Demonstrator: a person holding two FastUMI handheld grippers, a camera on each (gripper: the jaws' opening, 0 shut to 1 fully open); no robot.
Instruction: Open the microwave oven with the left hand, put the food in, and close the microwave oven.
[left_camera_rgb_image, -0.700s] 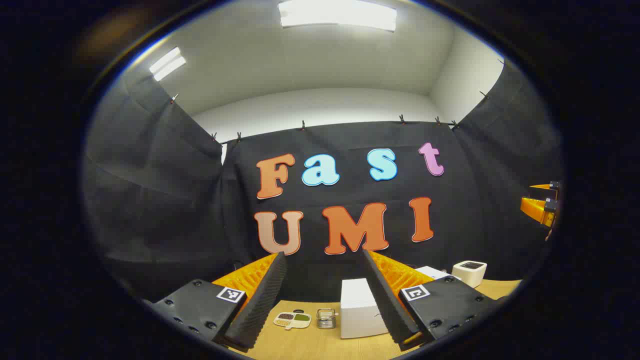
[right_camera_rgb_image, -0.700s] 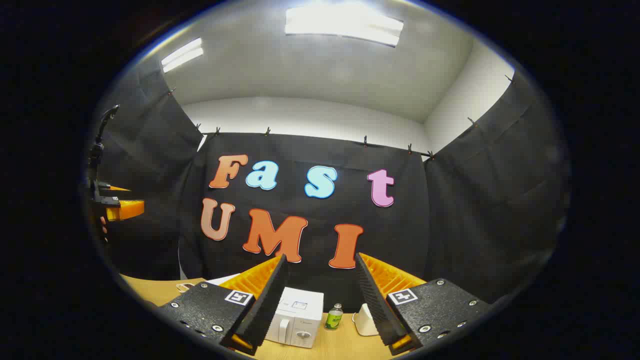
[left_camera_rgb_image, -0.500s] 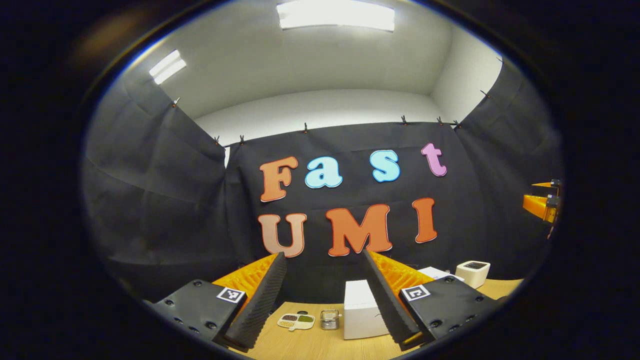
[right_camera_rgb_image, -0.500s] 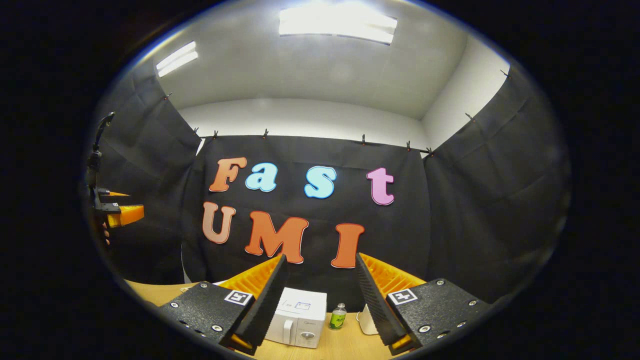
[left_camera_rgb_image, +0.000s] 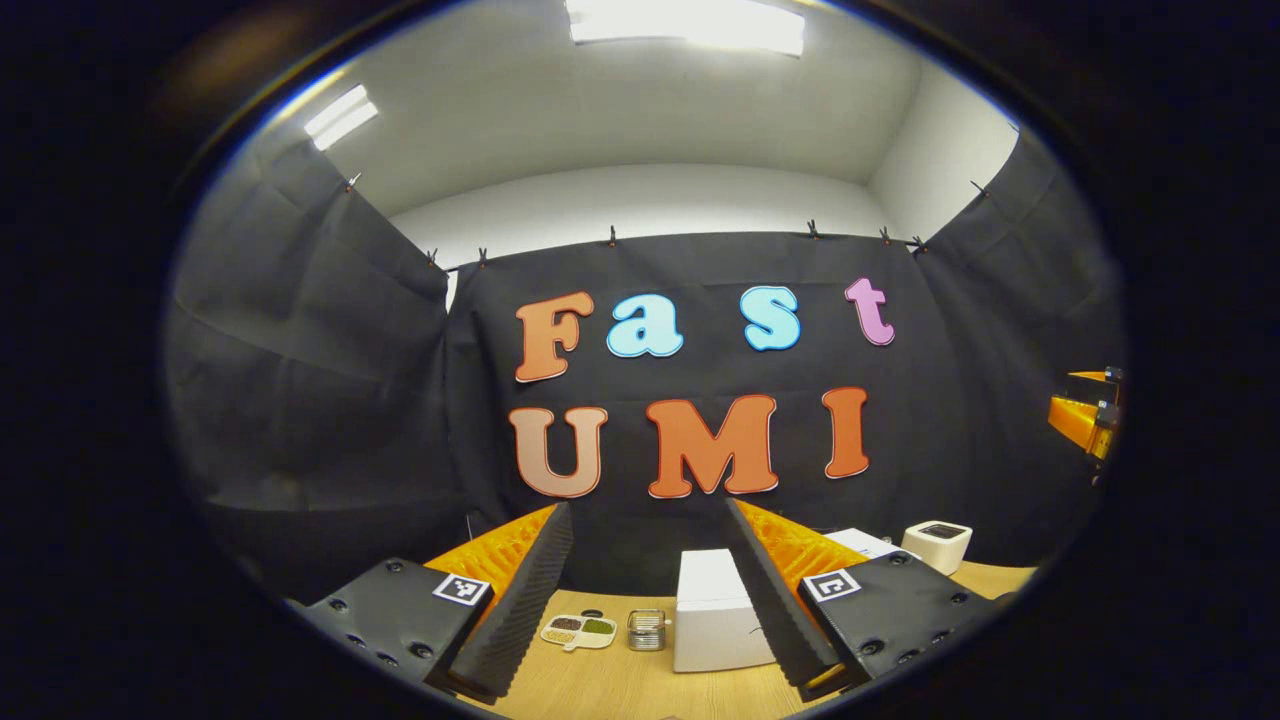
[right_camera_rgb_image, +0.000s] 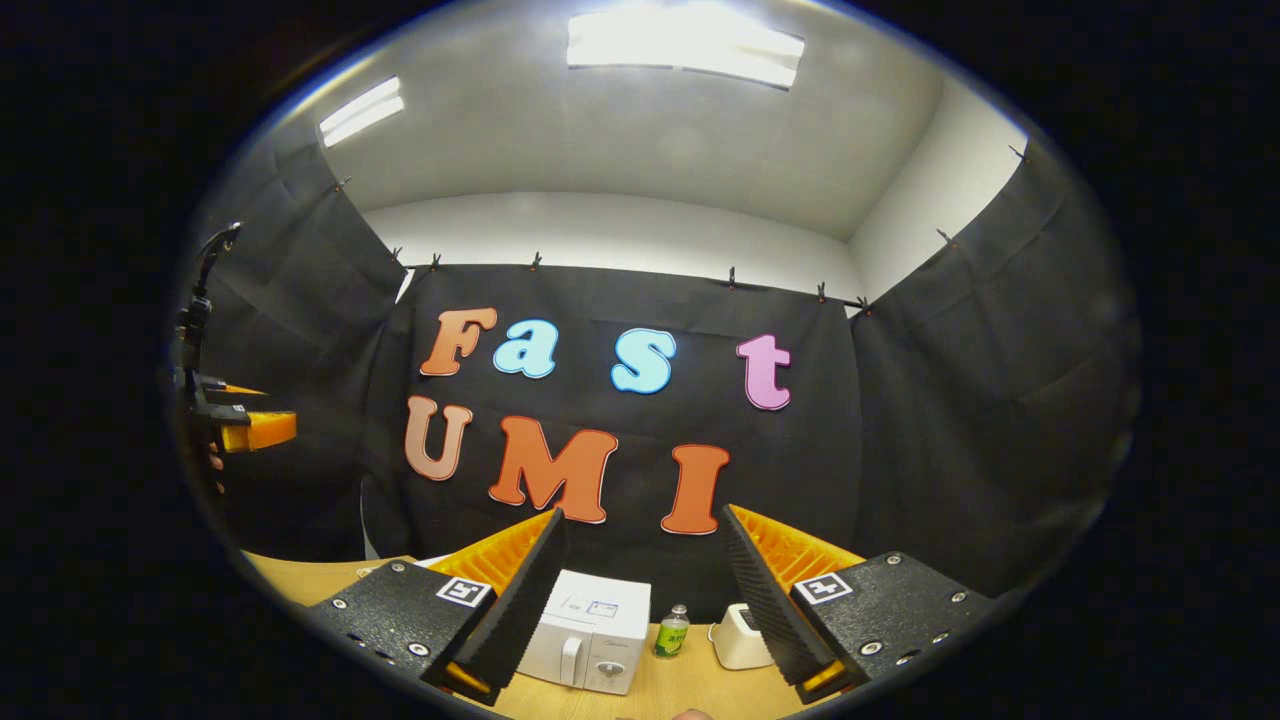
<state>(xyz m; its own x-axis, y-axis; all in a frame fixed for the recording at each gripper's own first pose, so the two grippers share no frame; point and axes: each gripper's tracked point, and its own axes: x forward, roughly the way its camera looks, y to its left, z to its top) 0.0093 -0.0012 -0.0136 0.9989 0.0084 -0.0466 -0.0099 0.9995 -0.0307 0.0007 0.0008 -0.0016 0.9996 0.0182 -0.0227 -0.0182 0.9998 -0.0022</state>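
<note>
The white microwave oven (right_camera_rgb_image: 590, 630) stands on the wooden table (right_camera_rgb_image: 680, 690), door closed, its handle (right_camera_rgb_image: 570, 660) facing me. In the left gripper view the microwave oven (left_camera_rgb_image: 708, 610) shows as a plain white box, partly behind one finger. Left of it lies a small divided plate of food (left_camera_rgb_image: 578, 630). My left gripper (left_camera_rgb_image: 645, 508) is held high above the table, open and holding nothing. My right gripper (right_camera_rgb_image: 643, 512) is also raised, open and holding nothing. Each gripper shows at the edge of the other's view: the right gripper (left_camera_rgb_image: 1085, 420), the left gripper (right_camera_rgb_image: 245, 425).
A small metal rack (left_camera_rgb_image: 646, 630) sits between the plate and the microwave. A green bottle (right_camera_rgb_image: 672, 632) and a white device (right_camera_rgb_image: 742, 635) stand right of the microwave. Another white box with a dark top (left_camera_rgb_image: 937, 545) is at the far right. Black cloth walls surround the table.
Both views have shifted a little as the hands drift. The right gripper's fingers stand slightly wider apart. Nothing on the table has moved.
</note>
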